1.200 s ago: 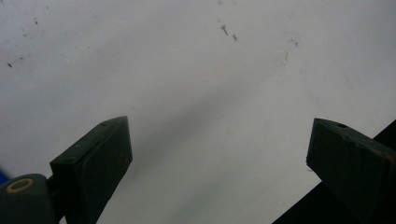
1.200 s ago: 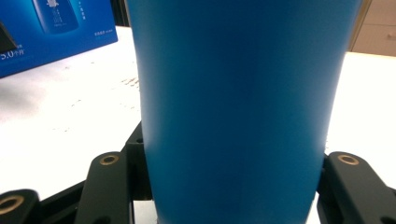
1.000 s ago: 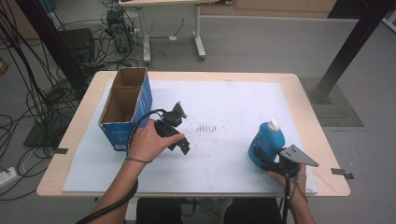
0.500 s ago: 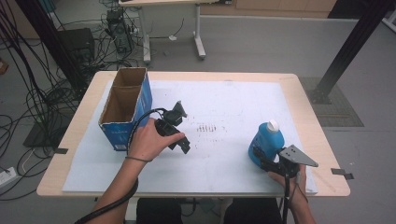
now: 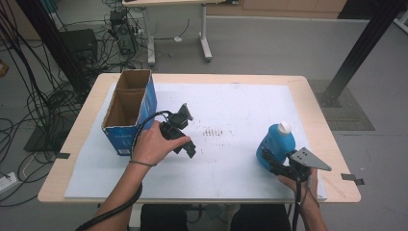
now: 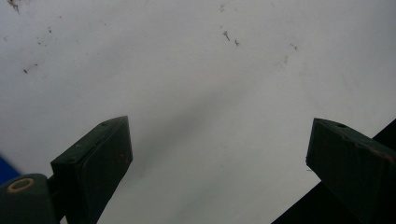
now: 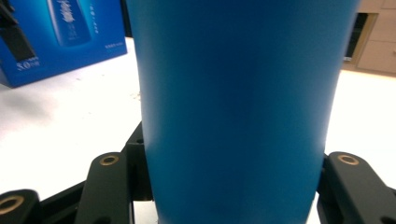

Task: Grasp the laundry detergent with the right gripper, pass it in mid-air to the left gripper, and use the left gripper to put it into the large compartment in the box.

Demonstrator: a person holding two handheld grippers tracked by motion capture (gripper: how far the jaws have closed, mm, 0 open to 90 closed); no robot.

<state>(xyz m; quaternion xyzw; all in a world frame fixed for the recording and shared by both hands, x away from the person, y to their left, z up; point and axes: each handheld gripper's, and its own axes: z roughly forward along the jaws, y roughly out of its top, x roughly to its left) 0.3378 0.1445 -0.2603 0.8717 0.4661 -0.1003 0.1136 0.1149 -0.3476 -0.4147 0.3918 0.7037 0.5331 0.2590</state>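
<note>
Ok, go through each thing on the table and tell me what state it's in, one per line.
Blue bottle: upright on the white sheet, white cap on, gripped low on its body.
Cardboard box: standing upright, top open, inside looks empty.
Right gripper: shut on the blue bottle.
Left gripper: open, nothing between its fingers, held beside the cardboard box.
White sheet: flat, with a patch of small dark marks near the middle.

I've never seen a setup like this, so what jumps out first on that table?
A bright blue bottle with a white cap stands near the table's right edge, clamped by the right gripper. At the left an open-topped blue carton stands, and beside it the left gripper hangs open over the white mat.
</note>
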